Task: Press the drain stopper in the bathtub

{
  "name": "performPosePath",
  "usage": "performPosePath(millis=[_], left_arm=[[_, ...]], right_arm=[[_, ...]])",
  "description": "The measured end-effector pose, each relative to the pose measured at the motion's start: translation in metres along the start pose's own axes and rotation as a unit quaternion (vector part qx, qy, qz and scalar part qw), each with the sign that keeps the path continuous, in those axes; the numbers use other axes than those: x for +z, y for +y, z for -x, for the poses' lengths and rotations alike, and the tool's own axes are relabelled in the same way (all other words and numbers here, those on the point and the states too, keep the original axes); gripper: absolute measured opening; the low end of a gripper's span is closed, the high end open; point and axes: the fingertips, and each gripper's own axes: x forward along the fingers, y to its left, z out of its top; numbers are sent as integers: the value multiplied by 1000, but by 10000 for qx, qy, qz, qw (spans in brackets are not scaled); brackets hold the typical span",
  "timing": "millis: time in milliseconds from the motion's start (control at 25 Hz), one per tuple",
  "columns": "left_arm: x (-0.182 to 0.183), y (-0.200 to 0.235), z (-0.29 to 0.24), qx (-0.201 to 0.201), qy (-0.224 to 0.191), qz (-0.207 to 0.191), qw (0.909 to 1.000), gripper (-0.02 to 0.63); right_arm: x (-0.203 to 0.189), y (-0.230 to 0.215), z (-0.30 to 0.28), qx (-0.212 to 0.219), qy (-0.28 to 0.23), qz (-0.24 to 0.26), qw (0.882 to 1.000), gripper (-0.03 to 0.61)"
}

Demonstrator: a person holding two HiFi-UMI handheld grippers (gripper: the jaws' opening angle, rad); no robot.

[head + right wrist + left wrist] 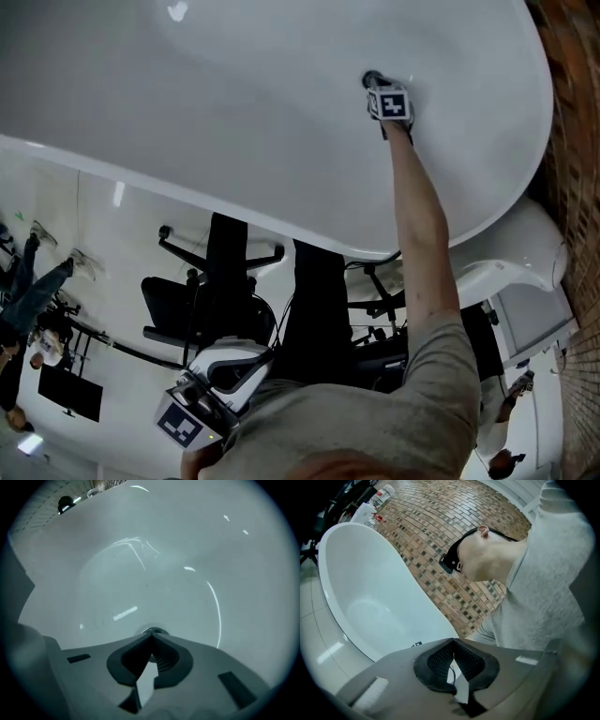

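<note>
Left hand-held gripper point(453, 641) is held low beside the person's grey-shirted torso, at 7 o'clock in the head view. Its jaws are pressed together with nothing between them. Beyond its tips, toward 10 o'clock in the left gripper view, lies the white bathtub point(370, 602), with a brick-patterned surface point(440, 522) behind it at 12 o'clock.

Right hand-held gripper point(151, 637) is carried on the outstretched arm point(422, 225) to 1 o'clock in the head view, deep inside the tub. Its jaws are likewise pressed together and empty, and their tips meet in a point.

Drain stopper point(152, 631) is a round metallic disc on the tub floor, directly at those tips and at 12 o'clock from them in the right gripper view. Its near edge is hidden behind the tips, so whether tips and stopper touch cannot be told. The smooth tub wall curves upward past the stopper on every side.
</note>
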Motion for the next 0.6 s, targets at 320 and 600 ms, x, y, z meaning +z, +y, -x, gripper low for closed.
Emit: performPosePath(millis=[320,600], left_arm=[[-13,13,-10,3,52,138,9999,-6],[-6,-14,3,-307,62,-134,9994,-6]], right_arm=[[-4,7,-20,-514,129,576,9969,6],[-10,-2,13,3,415,-39,9991,3]])
